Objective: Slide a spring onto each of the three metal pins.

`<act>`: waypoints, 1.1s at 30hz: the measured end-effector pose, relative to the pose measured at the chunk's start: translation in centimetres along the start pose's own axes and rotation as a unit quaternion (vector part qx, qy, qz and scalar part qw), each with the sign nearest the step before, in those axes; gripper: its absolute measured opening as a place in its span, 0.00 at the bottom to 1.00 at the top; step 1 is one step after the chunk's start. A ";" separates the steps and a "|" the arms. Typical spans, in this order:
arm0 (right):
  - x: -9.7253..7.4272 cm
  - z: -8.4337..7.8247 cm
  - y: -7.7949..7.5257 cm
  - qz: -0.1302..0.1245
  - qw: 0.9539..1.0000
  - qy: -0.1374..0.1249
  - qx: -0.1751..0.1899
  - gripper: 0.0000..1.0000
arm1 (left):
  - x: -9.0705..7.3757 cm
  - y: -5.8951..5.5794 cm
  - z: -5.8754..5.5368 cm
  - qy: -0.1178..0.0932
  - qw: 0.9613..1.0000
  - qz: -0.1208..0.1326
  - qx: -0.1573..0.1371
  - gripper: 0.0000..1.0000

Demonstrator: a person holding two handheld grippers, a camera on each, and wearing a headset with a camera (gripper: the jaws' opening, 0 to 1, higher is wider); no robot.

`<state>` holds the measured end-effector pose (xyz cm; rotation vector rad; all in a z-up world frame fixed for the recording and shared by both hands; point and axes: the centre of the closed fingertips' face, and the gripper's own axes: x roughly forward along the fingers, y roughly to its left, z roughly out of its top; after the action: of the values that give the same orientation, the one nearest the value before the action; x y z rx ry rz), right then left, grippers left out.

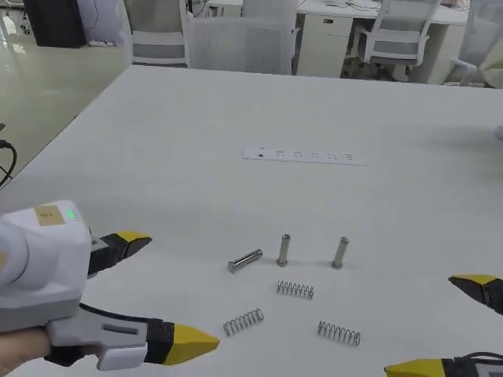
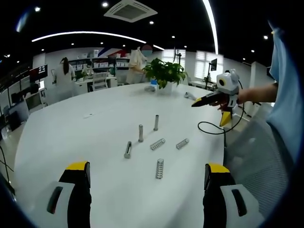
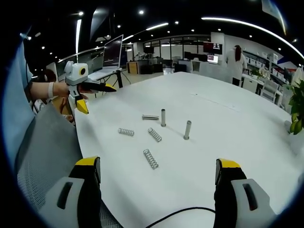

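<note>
Three metal pins (image 1: 284, 250) in a short row near the middle of a smooth white table (image 1: 157, 157): two upright on slightly wider feet, one flat on its side just left of them. Plain polished cylinders, silver-grey. Three springs (image 1: 295, 290) as well, thin open wire coils, all lying loose on the tabletop on the near side of the pins, each apart from every pin and from the other springs.

Two grippers, black with yellow tips on white bodies. Left gripper (image 1: 171, 290) low at the left of the head view, jaws spread wide, nothing between them. Right gripper (image 1: 431, 323) low at the right, jaws likewise wide apart and empty. Both well short of pins and springs, one to either side.

From the head view: a flat white socket strip (image 1: 302, 155) set flush in the table beyond the pins, and mesh-backed chairs (image 1: 240, 43) at the far edge. From the left gripper view: a leafy potted plant (image 2: 164, 72) on the far side of the table, a pale blue sleeve (image 2: 285, 95), and a black cable (image 2: 209, 129) trailing from the right gripper.
</note>
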<state>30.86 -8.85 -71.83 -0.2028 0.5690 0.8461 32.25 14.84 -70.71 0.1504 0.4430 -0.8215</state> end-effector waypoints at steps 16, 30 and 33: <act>0.4 0.0 -0.8 0.007 1.000 0.008 -0.006 1.00 | 0.2 0.6 -1.0 0.026 1.000 -0.009 -0.004 0.97; 0.9 0.4 -1.0 0.010 1.000 -0.001 -0.008 1.00 | 1.1 0.8 -1.1 0.045 0.999 -0.026 -0.010 0.96; 0.9 0.3 -1.0 0.010 1.000 -0.002 -0.006 1.00 | 1.4 0.7 -1.0 0.049 0.998 -0.031 -0.007 0.96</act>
<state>32.20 -8.85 -72.13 -0.2064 0.5638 0.8694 33.31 14.67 -72.28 0.1651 0.5481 -0.8733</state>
